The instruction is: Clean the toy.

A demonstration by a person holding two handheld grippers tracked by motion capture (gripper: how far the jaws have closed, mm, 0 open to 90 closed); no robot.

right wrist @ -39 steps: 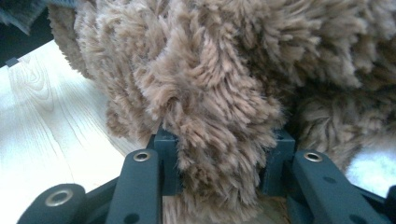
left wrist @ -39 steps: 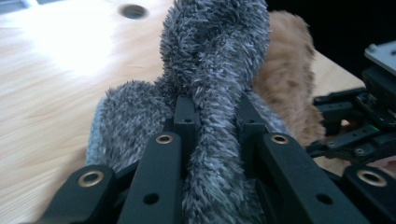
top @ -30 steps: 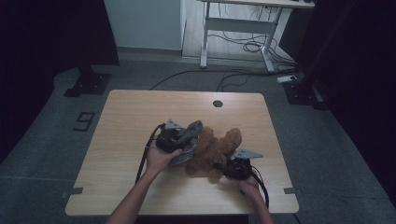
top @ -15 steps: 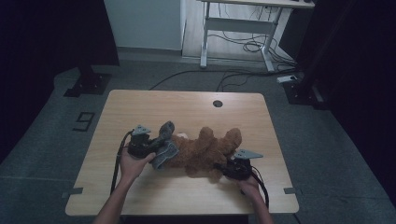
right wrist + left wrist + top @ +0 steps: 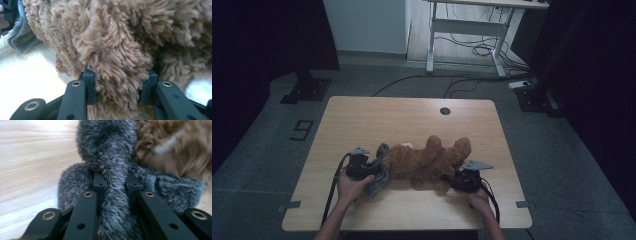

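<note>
A brown plush bear point(image 5: 428, 161) lies on its side on the wooden table point(image 5: 412, 120), wearing a grey fuzzy garment point(image 5: 380, 170) at its left end. My left gripper point(image 5: 364, 167) is shut on a fold of that grey garment point(image 5: 113, 185), with the brown fur point(image 5: 175, 147) just beyond. My right gripper point(image 5: 454, 181) is shut on a brown limb of the bear point(image 5: 117, 75) at the toy's near right side. In the right gripper view the grey garment point(image 5: 21, 35) and part of the other gripper show at the far left.
A round cable hole point(image 5: 444, 111) sits near the table's far edge. Bare wood lies behind the bear and along the near edge. On the floor are cables point(image 5: 472, 50), a white desk frame point(image 5: 462, 25) and a dark stand base point(image 5: 307, 90).
My left gripper has pulled leftward with the grey garment, stretching it off toward the bear's left end. The bear has shifted slightly left. The right gripper has stayed put.
</note>
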